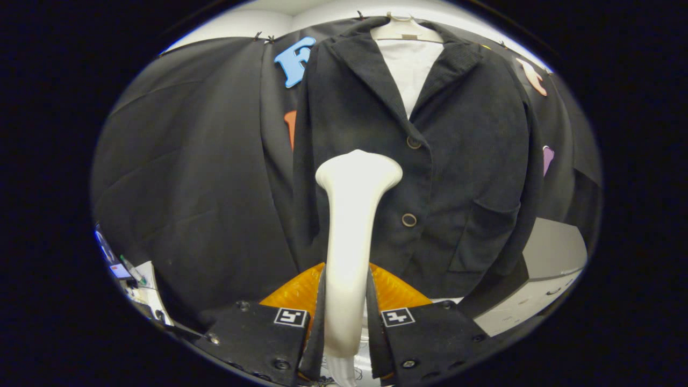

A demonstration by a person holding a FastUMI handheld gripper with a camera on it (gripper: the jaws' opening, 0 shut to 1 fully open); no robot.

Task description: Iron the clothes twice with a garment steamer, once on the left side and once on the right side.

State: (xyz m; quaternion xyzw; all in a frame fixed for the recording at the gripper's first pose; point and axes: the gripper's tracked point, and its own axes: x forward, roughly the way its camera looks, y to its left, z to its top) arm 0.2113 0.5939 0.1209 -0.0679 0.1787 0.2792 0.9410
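Observation:
A dark corduroy jacket (457, 161) hangs on a white hanger (406, 29) over a white shirt (409, 70), straight ahead of me. My gripper (346, 306) is shut on the handle of a white garment steamer (352, 215), which stands upright between the fingers. The steamer's flared head sits in front of the jacket's left front panel, beside the button line, between the upper button (413, 142) and the lower button (409, 220). Whether the head touches the cloth I cannot tell.
Black cloth (188, 161) hangs behind and to the left of the jacket. A light cabinet (537, 301) stands low on the right. A cluttered surface with small devices (126, 274) lies low on the left. An orange ridged part (398, 290) sits just beyond the fingers.

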